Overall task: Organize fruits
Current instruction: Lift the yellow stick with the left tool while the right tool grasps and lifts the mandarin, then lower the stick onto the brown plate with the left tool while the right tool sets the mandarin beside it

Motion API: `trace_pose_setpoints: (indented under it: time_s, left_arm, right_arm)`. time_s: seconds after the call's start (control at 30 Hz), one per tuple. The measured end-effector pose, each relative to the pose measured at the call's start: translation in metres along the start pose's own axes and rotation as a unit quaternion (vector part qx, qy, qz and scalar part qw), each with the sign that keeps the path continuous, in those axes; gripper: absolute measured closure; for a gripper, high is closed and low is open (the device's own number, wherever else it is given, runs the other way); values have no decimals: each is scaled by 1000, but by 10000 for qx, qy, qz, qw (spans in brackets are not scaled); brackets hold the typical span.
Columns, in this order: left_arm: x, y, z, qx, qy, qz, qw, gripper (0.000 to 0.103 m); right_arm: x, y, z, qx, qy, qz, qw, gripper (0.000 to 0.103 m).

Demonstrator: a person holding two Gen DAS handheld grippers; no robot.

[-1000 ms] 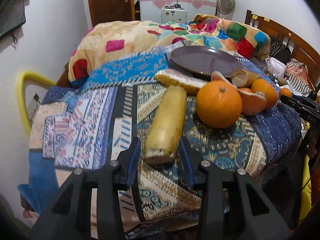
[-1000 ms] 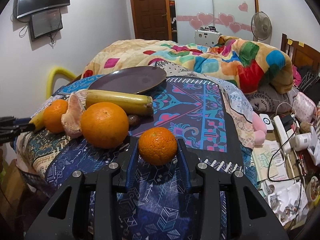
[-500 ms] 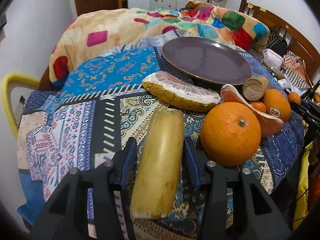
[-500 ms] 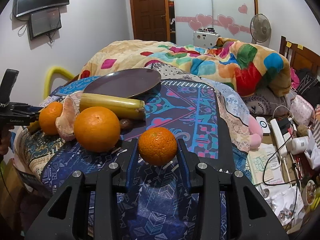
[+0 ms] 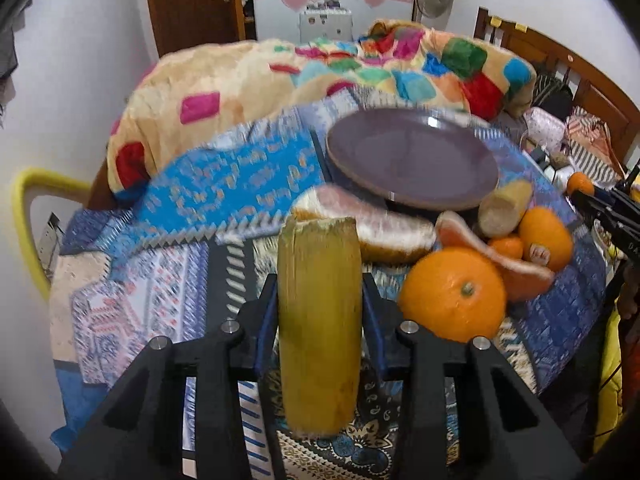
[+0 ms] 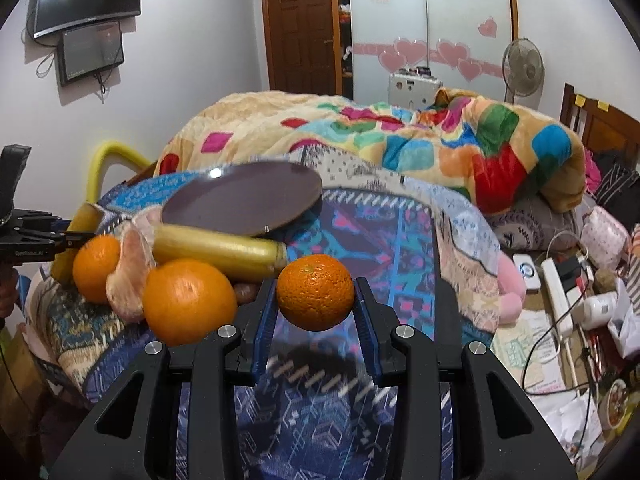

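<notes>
The left tongs (image 5: 320, 312) squeeze a banana piece (image 5: 318, 320), held up above the bed's (image 5: 168, 288) near edge. The right tongs (image 6: 316, 312) squeeze a small orange (image 6: 315, 292), lifted off the bed. A big orange (image 5: 452, 294), peel bits (image 5: 492, 256) and more fruit lie in a heap near the bed's right edge. Just behind them sits a purple plate (image 5: 412, 160).

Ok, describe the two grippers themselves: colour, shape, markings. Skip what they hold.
Both look the same. The left gripper and the right gripper are matte black plastic frames with triangular cut-outs, silver round bolt heads at the joints, and blue ribbed pads lining the fingers. No cables or sleeves show on them.
</notes>
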State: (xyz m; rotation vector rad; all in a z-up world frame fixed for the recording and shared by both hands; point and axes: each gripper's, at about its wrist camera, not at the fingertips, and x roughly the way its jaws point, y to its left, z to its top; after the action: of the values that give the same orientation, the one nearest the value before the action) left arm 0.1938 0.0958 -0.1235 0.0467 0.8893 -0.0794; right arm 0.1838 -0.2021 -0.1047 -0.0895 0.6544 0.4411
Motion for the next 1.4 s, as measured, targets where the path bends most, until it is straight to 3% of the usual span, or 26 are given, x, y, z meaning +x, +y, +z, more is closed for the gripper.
trace_pose_setpoints:
  time_s: [0.23, 0.53, 0.77, 0.97, 1.4]
  left_arm:
    - [-34, -5, 33, 106, -616, 89, 9980, 65]
    - [-37, -32, 69, 231, -1021, -234, 9942, 65]
    - [-14, -50, 89, 303, -995, -373, 9939, 65]
    - [17, -54, 102, 268, -734, -470, 9958, 65]
    - [71, -55, 123, 272, -189, -583, 9978, 65]
  right_arm:
    - [-9, 5, 24, -80, -345, -12, 9994, 69]
    - [-6, 15, 52, -241, -632, -43, 9977, 69]
    - [10, 19, 68, -342, -702, -93, 9969, 69]
    - [31, 20, 79, -405, -629, -85, 9972, 68]
    - [96, 24, 89, -712, 178, -24, 9973, 68]
